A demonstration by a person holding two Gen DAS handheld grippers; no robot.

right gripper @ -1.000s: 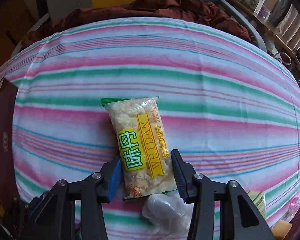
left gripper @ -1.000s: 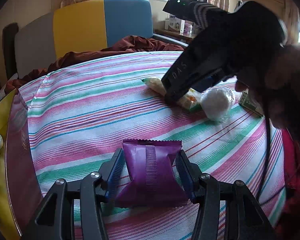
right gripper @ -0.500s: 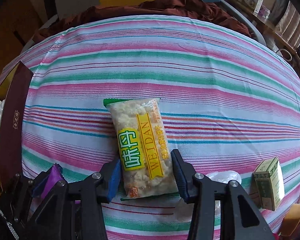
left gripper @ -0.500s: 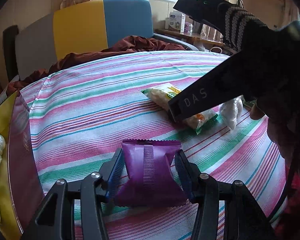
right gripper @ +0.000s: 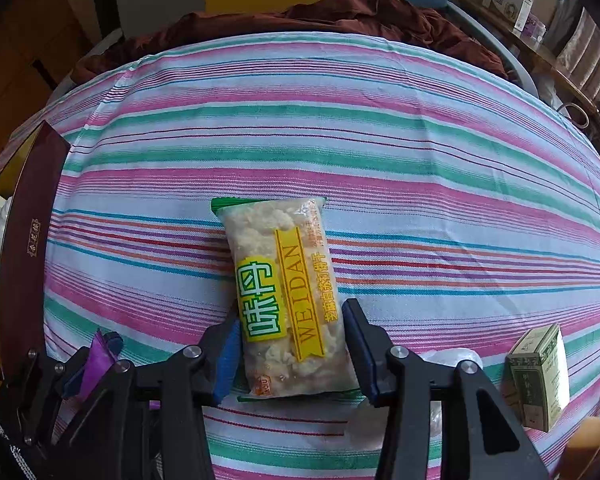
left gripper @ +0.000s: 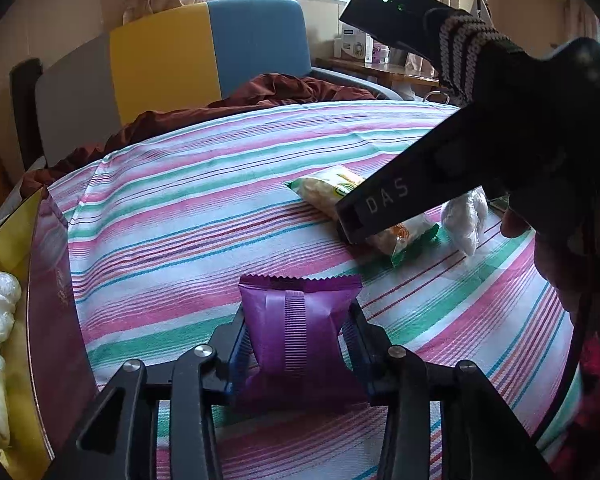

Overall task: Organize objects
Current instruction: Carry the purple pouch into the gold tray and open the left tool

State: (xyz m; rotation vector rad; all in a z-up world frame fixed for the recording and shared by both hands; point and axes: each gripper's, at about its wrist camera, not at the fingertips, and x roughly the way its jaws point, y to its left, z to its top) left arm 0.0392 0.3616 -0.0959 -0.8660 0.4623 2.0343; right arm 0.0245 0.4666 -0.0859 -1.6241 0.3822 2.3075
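Box [left gripper: 40, 288] at your 9 o'clock, nearer left hand-held gripper [left gripper: 300, 344], clenched on purple packet [left gripper: 298, 332]. Right hand-held gripper [right gripper: 292, 354] grasps WEIDAN snack pack [right gripper: 288, 292] across its width, long axis toward 12. Judgement: carry both to 9; left goes first.

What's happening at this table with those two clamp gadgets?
A person is tidying snacks with a handheld gripper in each hand. The left gripper is closed on a crinkly purple foil packet; the right gripper grips a clear yellow-labelled biscuit packet. A dark red box sits at the striped tablecloth's left edge.
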